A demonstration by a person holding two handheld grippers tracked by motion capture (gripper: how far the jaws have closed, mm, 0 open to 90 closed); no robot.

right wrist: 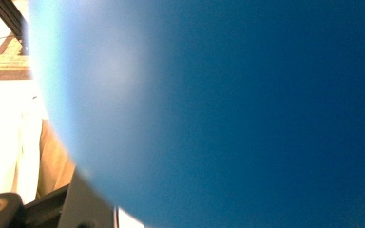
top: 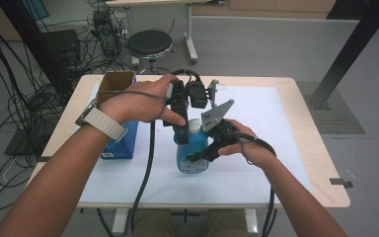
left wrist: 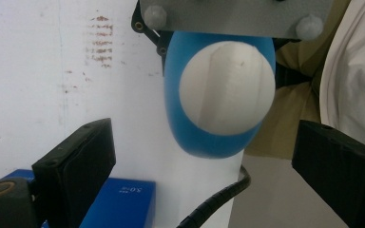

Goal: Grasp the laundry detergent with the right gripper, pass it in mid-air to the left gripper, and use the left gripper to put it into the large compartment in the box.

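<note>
Two claws: right (top: 197,157) grasps the blue bottle (top: 193,154); left (left wrist: 204,156) hangs released over its white cap (left wrist: 225,88).

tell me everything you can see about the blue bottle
The blue bottle looks like glossy plastic with a round white cap and a label low on its front. It stands upright on the white sheet, right of the blue box. The right tongs are shut on its body from the side. The left tongs hang open above the cap, which sits between their jaws in the left gripper view, untouched.

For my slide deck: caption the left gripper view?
Open left gripper poised above the white cap of a blue bottle.
</note>
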